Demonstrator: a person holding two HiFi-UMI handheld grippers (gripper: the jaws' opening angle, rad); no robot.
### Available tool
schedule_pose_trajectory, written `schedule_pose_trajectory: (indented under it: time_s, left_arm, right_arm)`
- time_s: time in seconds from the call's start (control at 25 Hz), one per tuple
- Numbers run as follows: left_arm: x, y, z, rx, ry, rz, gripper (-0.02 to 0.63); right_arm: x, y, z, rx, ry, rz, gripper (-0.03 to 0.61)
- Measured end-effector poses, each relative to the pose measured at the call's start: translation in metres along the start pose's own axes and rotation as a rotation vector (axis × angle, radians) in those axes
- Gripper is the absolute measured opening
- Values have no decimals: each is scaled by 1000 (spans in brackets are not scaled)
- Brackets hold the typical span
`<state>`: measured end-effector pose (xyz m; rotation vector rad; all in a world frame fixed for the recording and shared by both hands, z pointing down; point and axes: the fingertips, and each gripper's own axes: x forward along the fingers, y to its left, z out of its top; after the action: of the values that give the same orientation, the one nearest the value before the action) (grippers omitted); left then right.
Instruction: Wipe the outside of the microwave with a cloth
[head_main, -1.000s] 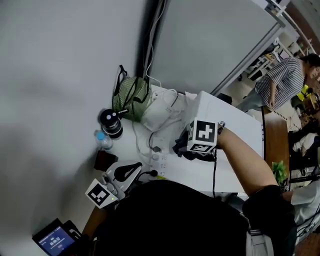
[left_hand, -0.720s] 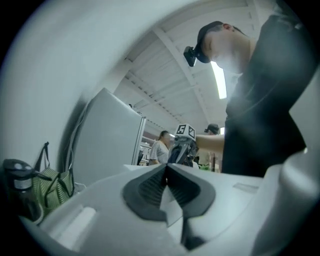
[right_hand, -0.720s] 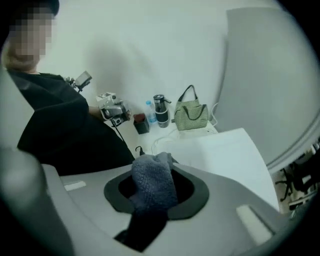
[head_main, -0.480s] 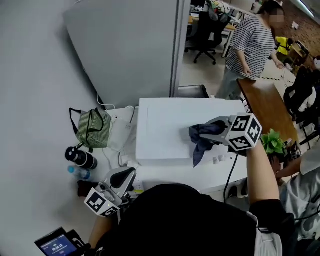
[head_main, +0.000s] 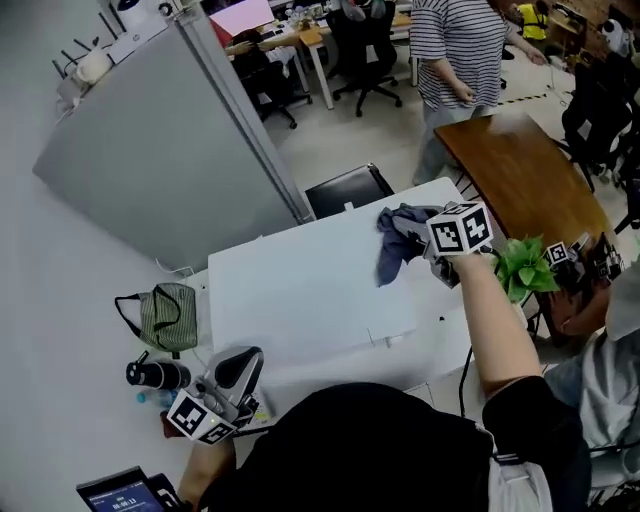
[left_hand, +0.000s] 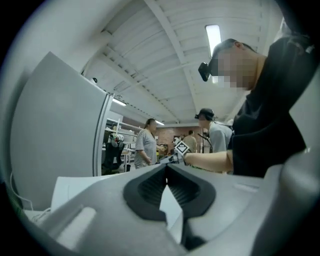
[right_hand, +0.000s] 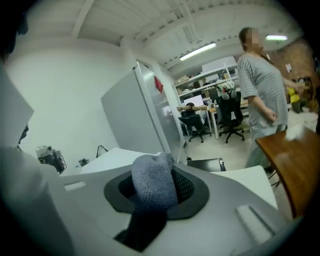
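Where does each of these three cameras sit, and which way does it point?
Head view: on the person's head, down at the microwave; right arm, torso show.
Left gripper view: on the left hand-held gripper, tilted up at the ceiling; shut jaws, torso.
Right gripper view: on the right hand-held gripper, toward office chairs; jaws clamp the cloth.
Shared: head and right gripper views show the cloth.

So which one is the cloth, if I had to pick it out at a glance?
Find the big white microwave mid-picture; the cloth lies at its far right corner, pinched by the right gripper. It is a crumpled dark blue-grey rag, unlike the striped green bag at left or the leafy plant at right.
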<state>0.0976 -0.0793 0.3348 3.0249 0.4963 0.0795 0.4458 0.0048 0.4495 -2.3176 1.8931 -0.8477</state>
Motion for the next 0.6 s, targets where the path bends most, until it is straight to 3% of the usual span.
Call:
schedule_pose_trajectory:
  time_s: [0.16,0.32,0.44,0.6]
  left_arm:
    - [52,8,7,26,42,-23,5]
    - [91,16,18,34,49,-46,5]
    - [108,22,23,14,49,-59,5]
    - [117,29,20,6,85,-63,5]
  right_arm:
    - [29,-22,-9,162,-79,82,92]
    - [40,-32,-10,228,-137,112,89]
    - [63,-47,-39,280,-112,130,89]
    - [102,-79,-102,350,-34,68,86]
